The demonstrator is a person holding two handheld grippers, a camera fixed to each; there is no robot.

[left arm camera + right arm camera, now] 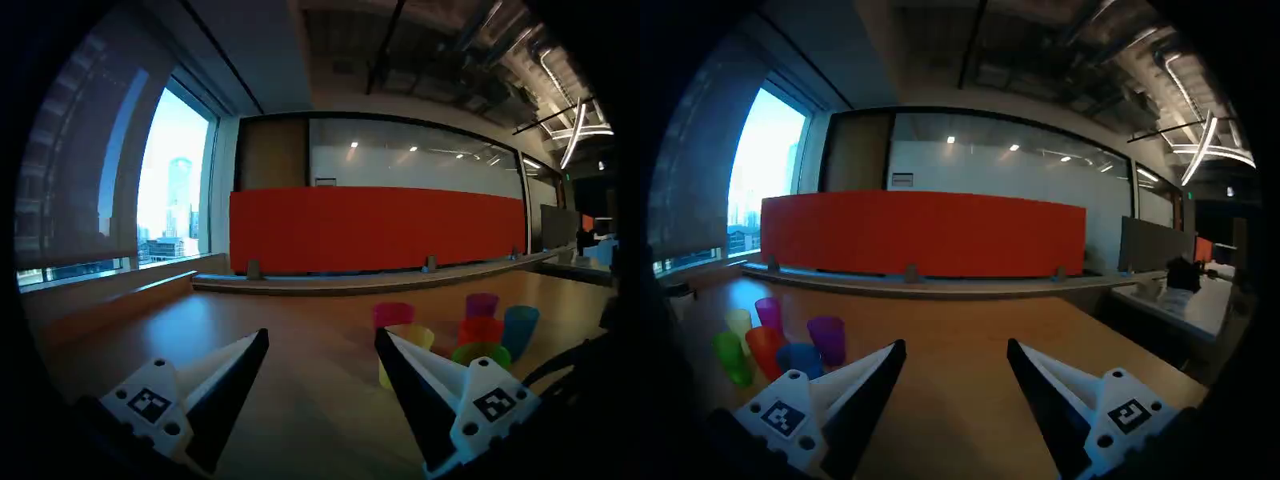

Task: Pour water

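Left gripper view: left gripper [320,334] spread, empty, over tan wooden tabletop [312,400]; cluster of translucent coloured plastic cups [480,330] at its 3 o'clock.
Right gripper view: right gripper [955,344] spread, empty; same cluster [762,348] at its 9 o'clock.

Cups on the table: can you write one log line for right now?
left gripper open | right gripper open | cups standing untouched on table | nothing held

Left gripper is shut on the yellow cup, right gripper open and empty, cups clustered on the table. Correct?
No. The left gripper view shows the left gripper open and empty; the yellow cup stands on the table ahead of it. The right gripper is open and empty, the cups clustered.
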